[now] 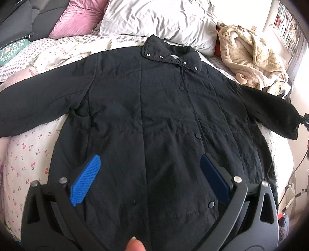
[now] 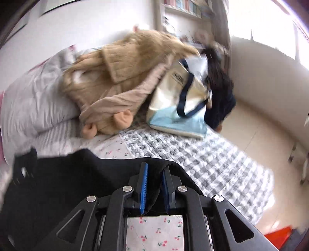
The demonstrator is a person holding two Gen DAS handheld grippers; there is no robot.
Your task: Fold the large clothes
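Bedding printed with small cherries (image 1: 29,154) covers the bed on which the black jacket (image 1: 154,115) is laid flat, front up, its snaps closed down the middle and both sleeves spread outward. Nearest the camera, over the jacket's lower hem, the left gripper (image 1: 150,166) is held with its blue pads set wide apart and nothing between them; a fingertip (image 1: 135,244) is seen at the bottom edge of the view. On the jacket's sleeve side, the right gripper (image 2: 154,183) is seen with its pads drawn nearly together on a fold of the black fabric, which is pinched between them and raised off the bedding. Beyond that fold, a grey-and-white checked quilt (image 2: 193,154) is spread over the bed. Farther off, past the jacket's collar (image 1: 171,52), a white pillow (image 1: 164,21) and a pink pillow (image 1: 77,17) are propped. Beside the collar, toward the window side, a beige fleece garment (image 2: 119,81) is heaped, with a cream tote bag (image 2: 173,92) with navy handles leaning against it. Behind these, a bookshelf (image 1: 287,29) is set against the wall, and pale flooring (image 2: 251,125) is lit from a bright window.
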